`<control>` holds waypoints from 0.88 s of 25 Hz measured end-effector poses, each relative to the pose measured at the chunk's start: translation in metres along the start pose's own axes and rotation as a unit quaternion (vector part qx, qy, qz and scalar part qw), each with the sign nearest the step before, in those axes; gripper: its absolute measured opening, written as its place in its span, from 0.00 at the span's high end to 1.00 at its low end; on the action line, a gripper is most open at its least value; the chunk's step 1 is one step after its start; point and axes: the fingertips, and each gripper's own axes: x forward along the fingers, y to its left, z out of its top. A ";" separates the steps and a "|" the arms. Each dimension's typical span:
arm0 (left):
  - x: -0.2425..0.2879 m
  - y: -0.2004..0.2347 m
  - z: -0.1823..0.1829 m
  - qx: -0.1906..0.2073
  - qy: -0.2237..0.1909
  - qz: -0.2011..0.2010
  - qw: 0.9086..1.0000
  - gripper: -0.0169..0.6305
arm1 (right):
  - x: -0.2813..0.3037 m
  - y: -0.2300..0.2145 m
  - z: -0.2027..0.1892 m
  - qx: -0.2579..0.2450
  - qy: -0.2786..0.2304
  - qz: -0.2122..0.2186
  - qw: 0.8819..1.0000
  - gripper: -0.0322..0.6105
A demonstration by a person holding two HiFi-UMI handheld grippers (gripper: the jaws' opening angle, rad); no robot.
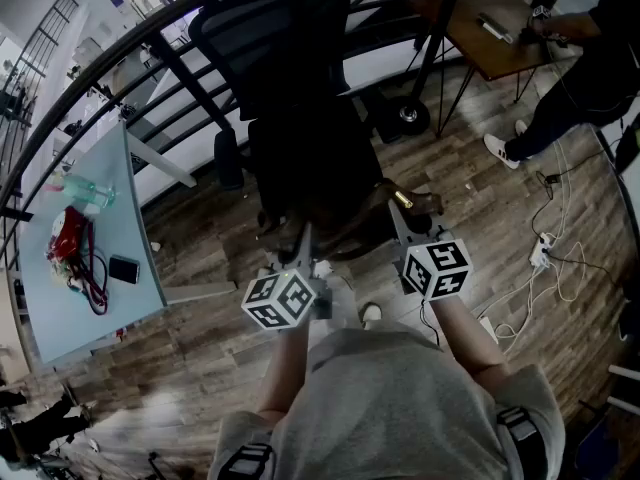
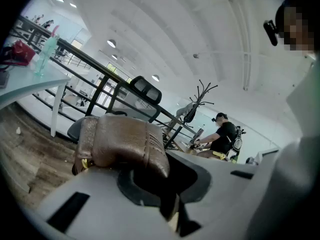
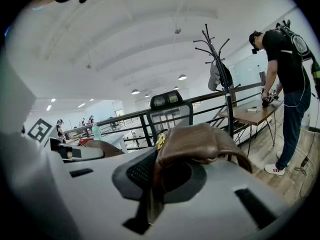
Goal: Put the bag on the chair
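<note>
I see the brown leather bag (image 1: 415, 204), slumped and pinched at both ends, by the seat's 6 o'clock edge. The black mesh chair (image 1: 275, 43) stands upright at 12 o'clock.

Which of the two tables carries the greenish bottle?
The pale table at the head view's left; the brown wooden table at the upper right shows none.

We see a pale table (image 1: 60, 308) at left carrying a red pouch (image 1: 68, 240), a black phone (image 1: 125, 269) and a clear bottle (image 1: 88, 190). At upper right, a person (image 1: 580, 78) stands beside a wooden desk (image 1: 490, 43), with a white power strip (image 1: 541, 254) nearby.
</note>
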 end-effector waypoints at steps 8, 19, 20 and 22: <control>-0.074 -0.049 -0.044 -0.005 -0.005 0.009 1.000 0.94 | -0.093 0.017 -0.022 -0.009 0.001 0.015 1.000 0.91; -0.115 -0.058 -0.050 -0.013 -0.029 0.017 0.999 0.94 | -0.124 0.038 -0.026 -0.001 -0.013 0.040 0.999 0.92; -0.116 -0.061 -0.049 -0.010 -0.033 0.017 0.999 0.94 | -0.126 0.038 -0.026 -0.003 -0.015 0.043 0.999 0.92; -0.119 -0.065 -0.048 -0.004 -0.040 0.020 0.999 0.94 | -0.128 0.037 -0.024 -0.003 -0.018 0.049 0.999 0.91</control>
